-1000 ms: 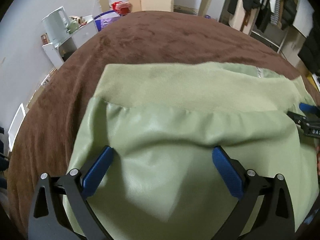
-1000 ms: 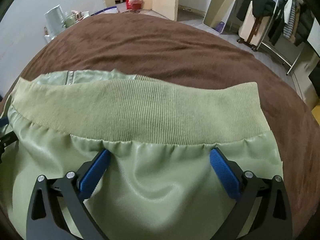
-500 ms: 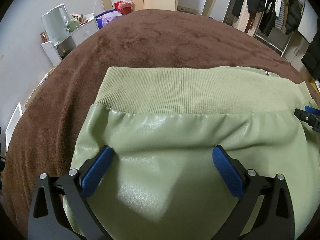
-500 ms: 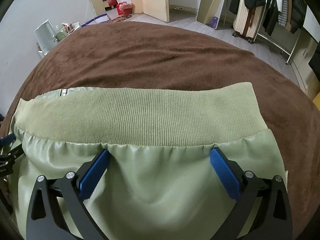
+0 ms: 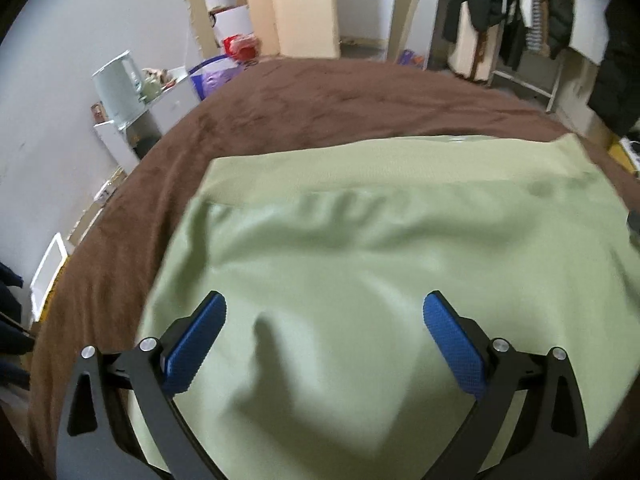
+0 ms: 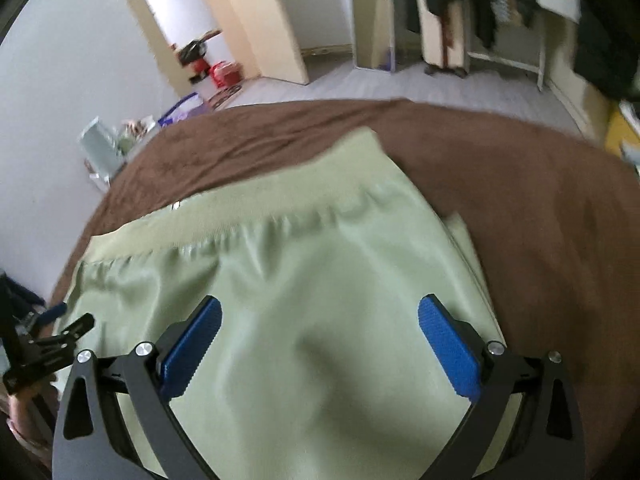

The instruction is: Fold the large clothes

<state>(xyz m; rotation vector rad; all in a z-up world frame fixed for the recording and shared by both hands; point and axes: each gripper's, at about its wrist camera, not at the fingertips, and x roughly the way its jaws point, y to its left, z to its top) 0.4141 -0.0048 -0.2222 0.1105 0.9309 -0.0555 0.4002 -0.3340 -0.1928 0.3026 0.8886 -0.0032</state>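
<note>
Spread across a wide brown plush blanket (image 5: 304,108) covering the bed: a pale green, smooth leather-like jacket (image 5: 380,280) with a ribbed knit hem band (image 5: 360,176) along its far edge, lying flat, slightly wrinkled just below the band. Hovering above it, the left gripper (image 5: 325,334), blue-padded jaws spread wide, nothing between them. Likewise the right gripper (image 6: 320,336), jaws wide apart and empty, over the jacket's right portion near its side edge. Beyond the bed on the left, against a plain white wall (image 5: 60,80): a low white shelf with a pale green electric kettle (image 5: 118,88). Further back, a cream wooden cabinet panel (image 5: 302,4), red items on the grey floor (image 6: 220,72), and a clothes rack with dark hanging garments (image 5: 520,20) at the right.
</note>
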